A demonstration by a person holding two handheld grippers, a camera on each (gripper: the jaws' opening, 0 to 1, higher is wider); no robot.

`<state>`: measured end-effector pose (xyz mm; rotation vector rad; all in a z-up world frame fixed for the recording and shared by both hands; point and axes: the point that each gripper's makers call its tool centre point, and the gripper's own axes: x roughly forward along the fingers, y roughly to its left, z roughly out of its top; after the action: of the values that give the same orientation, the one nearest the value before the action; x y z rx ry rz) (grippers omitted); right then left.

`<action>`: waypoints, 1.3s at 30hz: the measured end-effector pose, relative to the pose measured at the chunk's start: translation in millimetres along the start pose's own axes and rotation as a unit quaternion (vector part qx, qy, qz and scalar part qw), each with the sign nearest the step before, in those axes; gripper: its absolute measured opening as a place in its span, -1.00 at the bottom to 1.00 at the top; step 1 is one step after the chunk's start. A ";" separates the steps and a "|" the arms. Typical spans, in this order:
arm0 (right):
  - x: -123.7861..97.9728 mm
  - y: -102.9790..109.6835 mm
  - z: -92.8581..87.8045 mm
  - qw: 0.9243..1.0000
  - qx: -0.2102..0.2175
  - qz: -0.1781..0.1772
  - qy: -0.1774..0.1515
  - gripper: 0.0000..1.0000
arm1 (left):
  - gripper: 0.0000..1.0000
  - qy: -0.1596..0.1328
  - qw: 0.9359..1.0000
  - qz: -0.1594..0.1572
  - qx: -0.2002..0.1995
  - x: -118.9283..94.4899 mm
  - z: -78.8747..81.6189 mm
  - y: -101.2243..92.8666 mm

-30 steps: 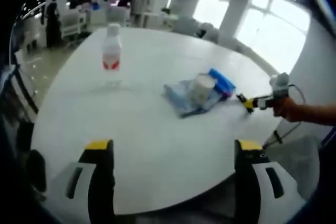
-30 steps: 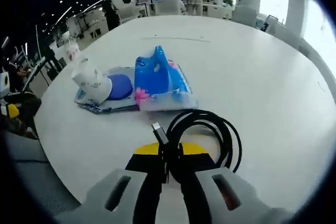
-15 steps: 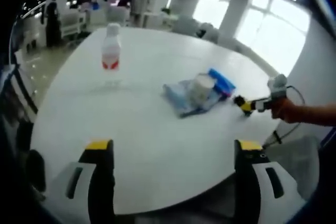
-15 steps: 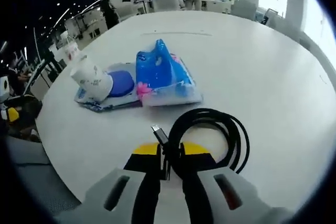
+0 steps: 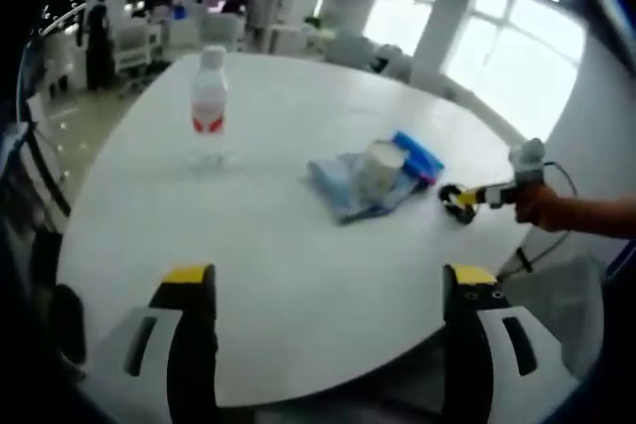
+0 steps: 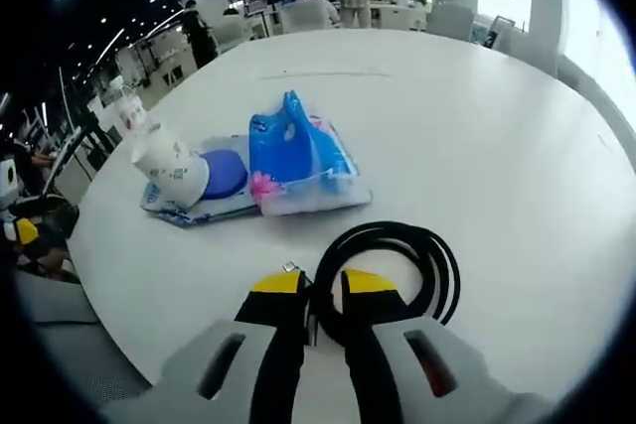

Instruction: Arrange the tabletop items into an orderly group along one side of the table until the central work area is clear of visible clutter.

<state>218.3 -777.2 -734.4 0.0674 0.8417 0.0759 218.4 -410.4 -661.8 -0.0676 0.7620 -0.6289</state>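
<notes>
R gripper [image 6: 320, 290] is carrying a coiled black cable [image 6: 393, 265], jaws pinching narrow on the coil's near edge w/ the plug end poking out just left of the tips. Coil is hanging or resting low over the white surface [image 6: 477, 116], near the blue tissue pack [image 6: 298, 161], which is lying beside a paper cup [image 6: 169, 164] tipped on a blue pouch [image 6: 224, 174].

Step in hand, prob: setting the cable down next to that cluster so items are grouping along one side. To do it well: keep coil flat, lower till it's lying fully on the surface, just beside the tissue pack w/o overlapping it, then open slowly so loops aren't springing apart or dragging toward the edge.

L gripper [image 5: 330, 280] is hovering at the near edge, jaws standing wide, holding nothing. Bottle [image 5: 211, 96] is standing upright well apart from the cluster – likely needing to be moved over too.
</notes>
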 end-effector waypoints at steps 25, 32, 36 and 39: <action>-17.7 10.8 -0.1 0.998 0.060 0.022 -0.021 -0.36 | 0.84 -0.002 1.000 -0.014 0.009 0.0 0.4 -6.9; -20.6 11.0 3.7 0.997 0.065 0.025 -0.028 -0.28 | 0.84 -0.002 1.000 -0.016 0.010 0.2 0.8 -8.5; -25.3 11.6 12.2 0.995 0.077 0.028 -0.051 -0.24 | 0.84 -0.004 1.000 -0.016 0.008 -0.3 1.3 -8.1; -30.4 15.9 16.8 0.993 0.090 0.040 -0.065 -0.17 | 0.84 -0.004 1.000 -0.018 0.007 -0.3 1.2 -8.4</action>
<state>210.0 -764.8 -699.3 0.2737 0.7136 0.0696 214.8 -417.3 -658.4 -0.0704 0.7487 -0.6675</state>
